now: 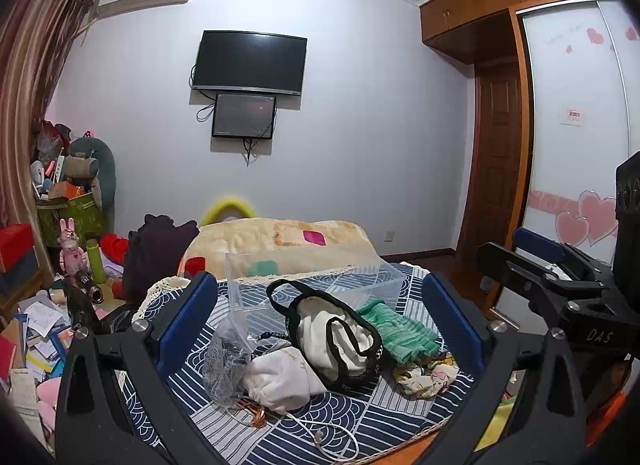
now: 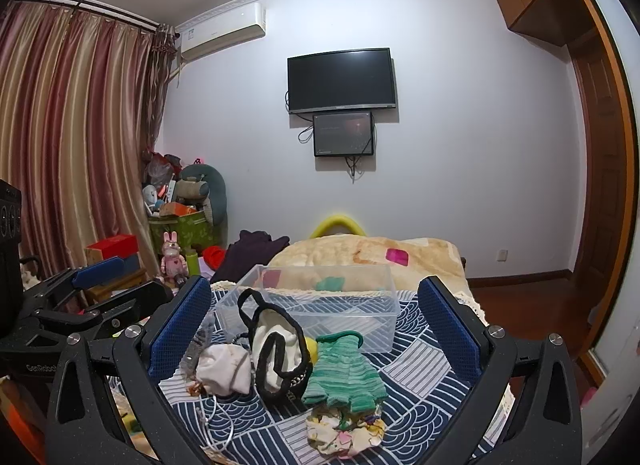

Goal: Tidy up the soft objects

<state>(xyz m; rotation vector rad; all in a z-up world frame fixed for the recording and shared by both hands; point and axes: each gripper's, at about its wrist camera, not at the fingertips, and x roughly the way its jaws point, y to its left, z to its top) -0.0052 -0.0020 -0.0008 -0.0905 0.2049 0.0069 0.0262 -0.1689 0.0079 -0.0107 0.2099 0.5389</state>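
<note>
Blue-padded fingers frame both views: my left gripper (image 1: 320, 329) and my right gripper (image 2: 316, 331) are each spread wide with nothing between the pads, hanging above a small table covered by a navy patterned cloth (image 1: 360, 421). Between the left fingers, nearest me, lies a white pouch (image 1: 280, 381) with a thin cord trailing toward the cloth's front edge, and a crinkled clear bag (image 1: 226, 361) touches its left side. Just behind the pouch sits a cream garment with black trim (image 1: 340, 337), its black loop standing up. A green knitted glove (image 1: 396, 331) rests against that garment's right side, closer to my left gripper's right finger, and a floral scrunchie (image 1: 424, 379) lies in front of the glove. From the right wrist the same heap sits low between the fingers, with the glove (image 2: 346, 373) about in the middle, the scrunchie (image 2: 346, 431) nearest the camera, and the pouch (image 2: 222, 367) toward the left finger. A clear plastic box (image 2: 320, 305) stands open behind the pile, at the far part of the cloth, and I see nothing of the pile inside it. My other gripper shows at the edge of each view, so the two hang side by side. Beyond the table a folded beige blanket (image 1: 280, 241) lies on the bed.
</note>
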